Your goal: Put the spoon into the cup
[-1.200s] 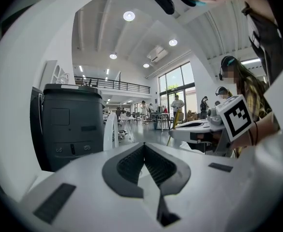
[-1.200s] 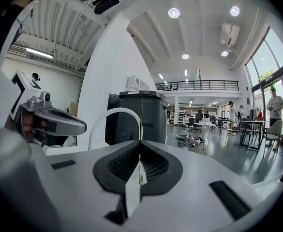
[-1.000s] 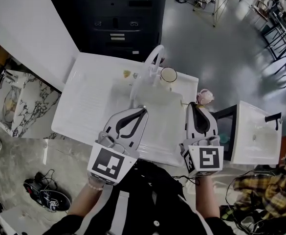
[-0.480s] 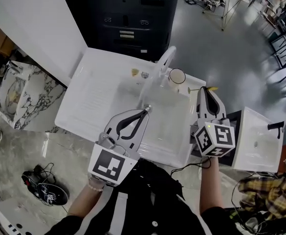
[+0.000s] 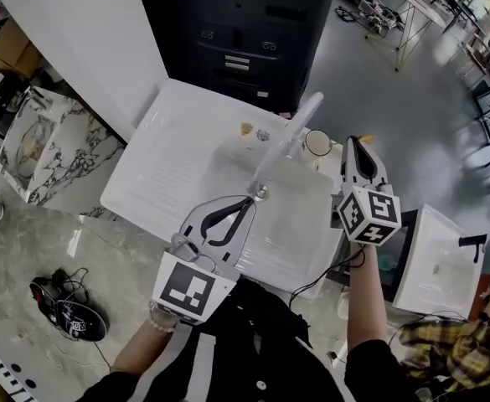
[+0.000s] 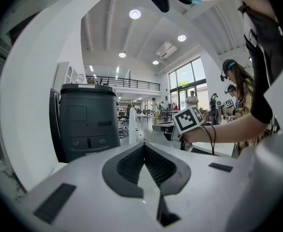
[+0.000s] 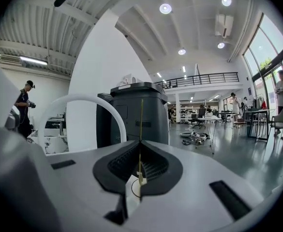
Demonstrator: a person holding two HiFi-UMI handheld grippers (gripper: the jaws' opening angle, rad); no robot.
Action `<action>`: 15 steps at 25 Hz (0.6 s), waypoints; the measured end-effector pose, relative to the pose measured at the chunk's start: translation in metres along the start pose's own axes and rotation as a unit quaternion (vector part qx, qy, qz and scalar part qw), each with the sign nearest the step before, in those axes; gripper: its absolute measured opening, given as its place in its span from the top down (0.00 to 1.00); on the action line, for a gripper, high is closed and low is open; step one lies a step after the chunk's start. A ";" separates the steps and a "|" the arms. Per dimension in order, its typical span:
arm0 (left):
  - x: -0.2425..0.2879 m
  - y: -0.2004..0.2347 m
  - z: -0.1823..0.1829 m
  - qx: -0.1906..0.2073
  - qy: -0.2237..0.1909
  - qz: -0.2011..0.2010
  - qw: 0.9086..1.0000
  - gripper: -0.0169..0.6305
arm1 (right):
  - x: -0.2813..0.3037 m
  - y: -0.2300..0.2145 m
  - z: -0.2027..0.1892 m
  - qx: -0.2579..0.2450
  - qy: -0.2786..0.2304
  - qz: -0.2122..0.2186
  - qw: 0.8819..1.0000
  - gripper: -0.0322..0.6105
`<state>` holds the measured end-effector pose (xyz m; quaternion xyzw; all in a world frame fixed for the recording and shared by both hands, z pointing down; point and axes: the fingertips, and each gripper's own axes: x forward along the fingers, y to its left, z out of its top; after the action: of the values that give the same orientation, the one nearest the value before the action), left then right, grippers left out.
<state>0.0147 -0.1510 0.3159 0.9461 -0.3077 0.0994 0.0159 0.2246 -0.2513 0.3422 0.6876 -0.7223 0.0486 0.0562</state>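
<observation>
A white cup [image 5: 317, 142] with a dark rim stands on the back rim of the white sink unit [image 5: 169, 153], right beside the faucet base. My right gripper [image 5: 354, 141] hovers just to the right of the cup, shut on a thin gold spoon [image 7: 141, 129]. The spoon's handle sticks up straight between the pads in the right gripper view. My left gripper [image 5: 252, 198] hangs over the sink basin with its jaws shut and nothing between them [image 6: 144, 146]. The spoon's bowl is hidden.
A white arched faucet [image 5: 291, 132] rises between the two grippers, and shows as a white arch [image 7: 78, 100] in the right gripper view. Small bits [image 5: 246, 128] lie on the back rim. A black cabinet [image 5: 245, 32] stands behind; a second white sink [image 5: 441, 262] stands at the right.
My right gripper has travelled away from me along the sink's right edge, up beside the cup, still shut on the spoon. The left gripper has edged forward over the basin.
</observation>
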 end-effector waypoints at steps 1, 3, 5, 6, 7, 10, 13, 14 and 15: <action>-0.001 0.001 -0.001 0.000 0.000 0.004 1.000 0.98 | 0.005 0.001 -0.002 -0.001 0.000 0.005 1.000 0.94; -0.004 0.004 -0.002 0.001 0.001 0.011 1.000 0.98 | 0.014 0.002 -0.008 -0.004 0.004 0.012 1.000 0.94; -0.008 0.008 -0.003 0.000 0.001 0.017 1.000 0.98 | 0.022 0.003 -0.015 -0.009 0.013 0.017 1.000 0.94; -0.009 0.009 -0.004 -0.002 0.002 0.021 1.000 0.98 | 0.026 0.004 -0.019 -0.013 0.018 0.018 1.000 0.94; -0.011 0.010 -0.005 -0.004 0.002 0.024 1.000 0.98 | 0.031 0.004 -0.024 -0.016 0.022 0.019 0.999 0.94; -0.014 0.014 -0.007 -0.007 0.004 0.032 0.999 0.98 | 0.041 0.003 -0.037 -0.027 0.034 0.019 0.999 0.94; -0.017 0.017 -0.009 -0.010 0.007 0.039 0.999 0.98 | 0.048 0.001 -0.054 -0.034 0.051 0.017 0.998 0.94; -0.018 0.018 -0.010 -0.011 0.007 0.042 0.999 0.98 | 0.049 0.001 -0.059 -0.037 0.057 0.017 0.998 0.94; -0.018 0.019 -0.011 -0.011 0.008 0.044 0.999 0.98 | 0.051 0.000 -0.065 -0.040 0.062 0.016 0.997 0.94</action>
<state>-0.0127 -0.1544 0.3219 0.9308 -0.3497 0.1037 0.0247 0.2226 -0.2919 0.4138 0.6688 -0.7297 0.0630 0.1274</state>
